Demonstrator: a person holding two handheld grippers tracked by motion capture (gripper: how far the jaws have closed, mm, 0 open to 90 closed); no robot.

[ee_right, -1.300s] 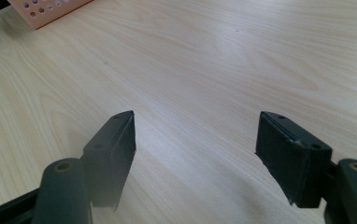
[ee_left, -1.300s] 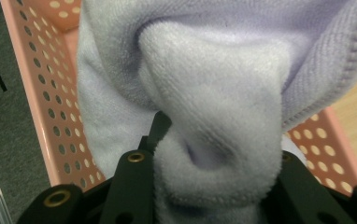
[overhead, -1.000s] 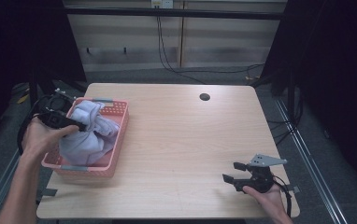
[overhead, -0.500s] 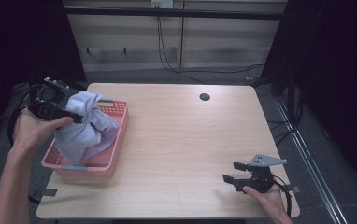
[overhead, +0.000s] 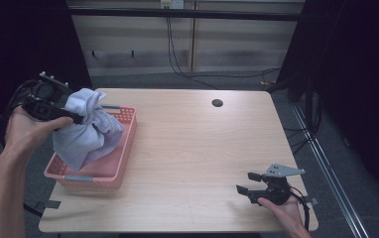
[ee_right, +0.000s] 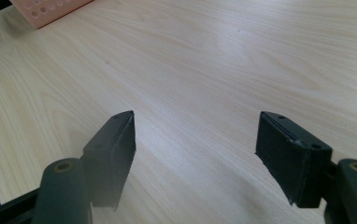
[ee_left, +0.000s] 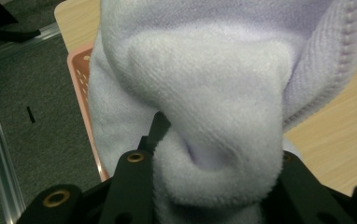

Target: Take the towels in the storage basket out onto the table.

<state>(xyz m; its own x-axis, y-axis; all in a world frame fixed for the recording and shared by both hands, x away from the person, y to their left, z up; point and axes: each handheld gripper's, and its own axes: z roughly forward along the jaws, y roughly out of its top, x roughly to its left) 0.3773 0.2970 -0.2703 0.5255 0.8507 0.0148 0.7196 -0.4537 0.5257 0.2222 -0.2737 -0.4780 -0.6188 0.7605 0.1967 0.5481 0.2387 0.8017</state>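
A pale lavender towel (overhead: pixel 86 134) hangs bunched from my left gripper (overhead: pixel 77 118), lifted above a pink plastic basket (overhead: pixel 126 148) at the table's left edge. Its lower folds still reach down into the basket. In the left gripper view the towel (ee_left: pixel 204 93) bulges thickly between the two black jaws of that gripper (ee_left: pixel 214 186), which are shut on it, and the basket's rim (ee_left: pixel 80 79) shows behind. My right gripper (overhead: pixel 246 182) rests near the table's front right corner. Its own view shows the right gripper (ee_right: pixel 195 154) open over bare wood, with nothing between the jaws.
The light wooden table (overhead: pixel 192 148) has a small dark round hole (overhead: pixel 217 103) near its far edge. A corner of the basket (ee_right: pixel 46 9) shows far off in the right gripper view. Dark floor and metal rails run along both sides of the table.
My left gripper has risen with the towel, pulling most of it up out of the basket. The right gripper has stayed where it was.
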